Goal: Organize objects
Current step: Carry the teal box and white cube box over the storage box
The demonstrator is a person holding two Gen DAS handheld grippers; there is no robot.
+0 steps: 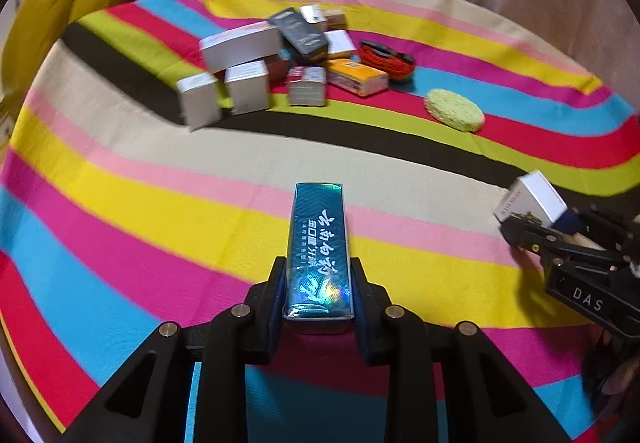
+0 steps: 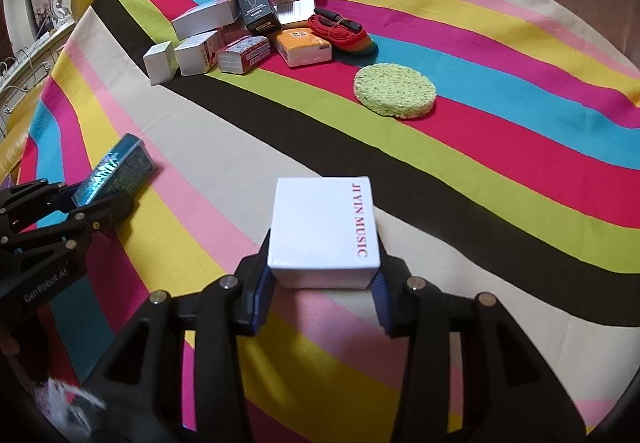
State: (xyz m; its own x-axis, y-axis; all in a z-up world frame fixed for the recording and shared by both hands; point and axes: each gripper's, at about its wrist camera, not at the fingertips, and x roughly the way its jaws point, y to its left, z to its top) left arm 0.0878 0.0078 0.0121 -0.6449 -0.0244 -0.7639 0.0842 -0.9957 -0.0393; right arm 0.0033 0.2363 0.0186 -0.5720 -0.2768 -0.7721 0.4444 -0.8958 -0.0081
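My left gripper (image 1: 319, 283) is shut on a long teal box (image 1: 319, 243) with white lettering, held above the striped cloth; it also shows in the right wrist view (image 2: 116, 173). My right gripper (image 2: 322, 279) is shut on a white box (image 2: 322, 227) marked JI YIN MUSIC; it also shows at the right edge of the left wrist view (image 1: 530, 201). A pile of several small boxes (image 1: 276, 55) lies at the far side of the table, also in the right wrist view (image 2: 240, 27).
A round yellow-green sponge (image 2: 394, 90) lies right of the pile, and a red and rainbow strap bundle (image 2: 344, 31) lies beside the orange box (image 2: 306, 47). The striped tablecloth (image 2: 500, 163) covers the table. Yellow cushions (image 1: 60, 3) stand at the far left.
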